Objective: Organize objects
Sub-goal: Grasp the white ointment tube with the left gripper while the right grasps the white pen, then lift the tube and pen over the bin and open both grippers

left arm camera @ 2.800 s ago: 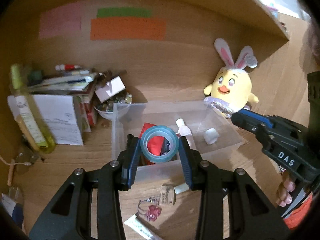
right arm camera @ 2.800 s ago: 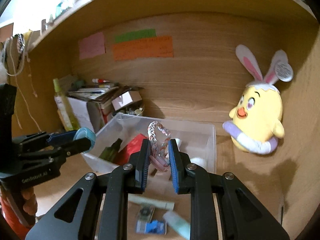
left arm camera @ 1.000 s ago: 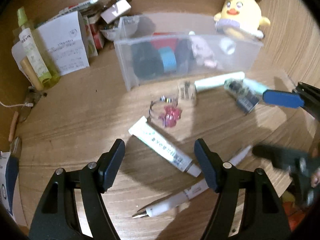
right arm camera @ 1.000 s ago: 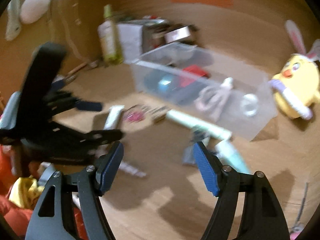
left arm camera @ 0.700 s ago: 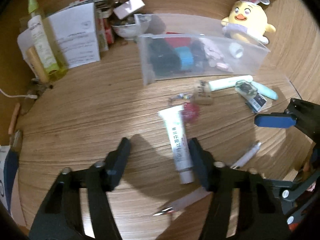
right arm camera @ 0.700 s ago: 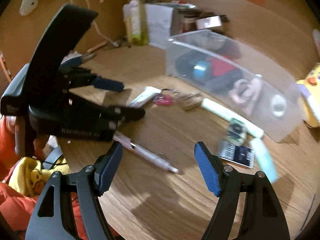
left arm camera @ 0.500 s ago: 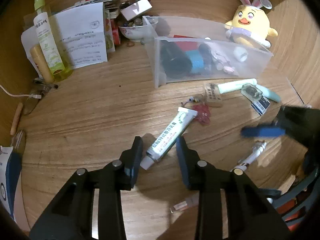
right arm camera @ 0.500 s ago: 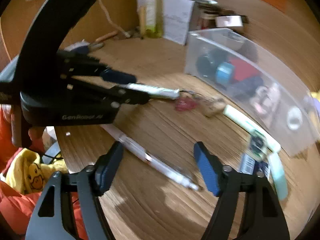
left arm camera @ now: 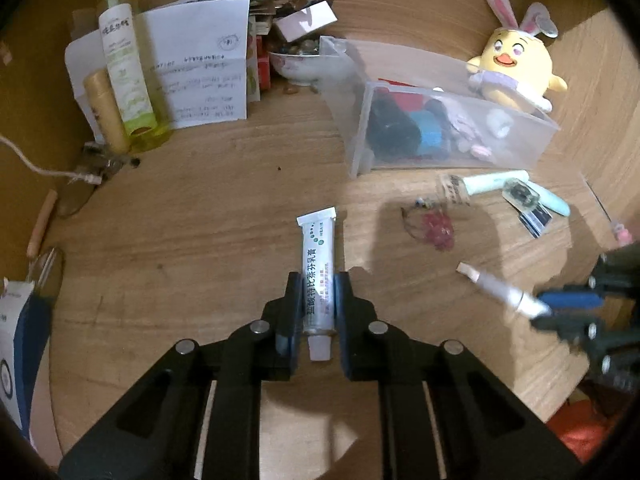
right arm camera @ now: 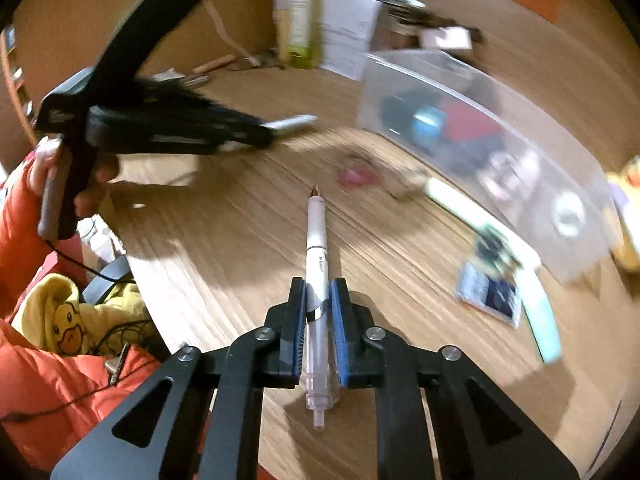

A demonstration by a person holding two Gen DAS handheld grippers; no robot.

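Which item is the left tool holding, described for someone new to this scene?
On the wooden desk, short of the clear plastic bin, the left tool grips a white ointment tube. Unlike the slim white pen nearby, it is flat-crimped with green dots.

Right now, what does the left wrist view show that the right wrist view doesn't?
Only the left wrist view shows the whole plush chick and the left gripper with its jaws clamped on the ointment tube. Only the right wrist view shows the orange sleeve and the right gripper clamped on the pen. Both show the clear bin.
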